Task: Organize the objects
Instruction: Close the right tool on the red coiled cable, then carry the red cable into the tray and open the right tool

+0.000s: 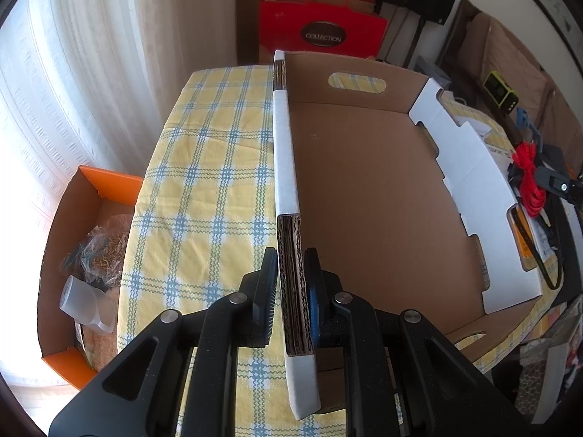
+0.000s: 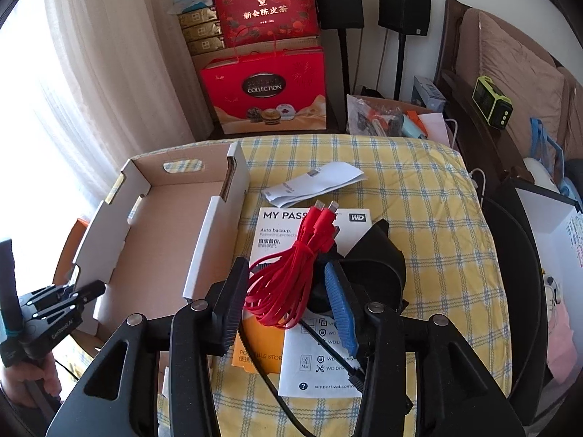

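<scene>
An empty open cardboard box [image 1: 371,196] with white-faced walls lies on the yellow checked tablecloth [image 1: 204,167]. My left gripper [image 1: 291,291] is shut on the box's left wall [image 1: 286,167]. In the right wrist view the box [image 2: 160,233] sits at the left, with the left gripper [image 2: 78,296] at its near corner. My right gripper [image 2: 284,302] is open around a coiled red cable [image 2: 291,273], which lies on a white WD hard-drive box [image 2: 277,233] beside a black pouch [image 2: 375,266]. The red cable also shows in the left wrist view [image 1: 530,178].
A white paper slip [image 2: 313,184] lies behind the WD box. A black cable [image 2: 269,375] and a leaflet [image 2: 320,357] lie near me. Red gift bags [image 2: 266,91], speakers and a clutter bin stand beyond the table. An orange box [image 1: 73,255] sits on the floor at left.
</scene>
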### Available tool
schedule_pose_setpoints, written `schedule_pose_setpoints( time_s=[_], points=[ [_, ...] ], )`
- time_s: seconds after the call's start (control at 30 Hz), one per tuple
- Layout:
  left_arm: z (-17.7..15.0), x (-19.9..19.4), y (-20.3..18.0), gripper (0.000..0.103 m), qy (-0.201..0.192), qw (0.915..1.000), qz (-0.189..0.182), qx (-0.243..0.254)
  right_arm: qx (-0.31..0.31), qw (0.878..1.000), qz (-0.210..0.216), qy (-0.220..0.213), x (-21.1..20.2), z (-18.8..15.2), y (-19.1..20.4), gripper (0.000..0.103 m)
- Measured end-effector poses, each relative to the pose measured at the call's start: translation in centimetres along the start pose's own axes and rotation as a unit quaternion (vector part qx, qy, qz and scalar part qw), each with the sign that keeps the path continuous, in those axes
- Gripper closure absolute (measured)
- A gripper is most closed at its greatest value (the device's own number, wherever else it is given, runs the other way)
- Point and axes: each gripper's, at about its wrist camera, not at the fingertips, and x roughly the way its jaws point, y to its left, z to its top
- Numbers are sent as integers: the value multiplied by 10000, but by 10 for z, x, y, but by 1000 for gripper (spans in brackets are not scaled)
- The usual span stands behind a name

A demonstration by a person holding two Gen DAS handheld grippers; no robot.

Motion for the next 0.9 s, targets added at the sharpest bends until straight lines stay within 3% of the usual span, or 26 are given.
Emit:
schedule_pose_setpoints(
  time_s=[0.2,0.27,0.37,0.9],
  points=[
    [-1,2,0,90,13,10000,-3,-11,-107,9999,-63,102,11,-3,3,58],
    [-1,2,-1,90,12,10000,-6,-9,-125,9999,-11,89,10,-3,4,74],
    [-2,2,-1,89,11,10000,-6,-11,-117,9999,11,33,7,-2,4,85],
    [-2,2,1,90,3,10000,-47,-64,-250,9979,349,-494,-26,12,28,91]
  ],
)
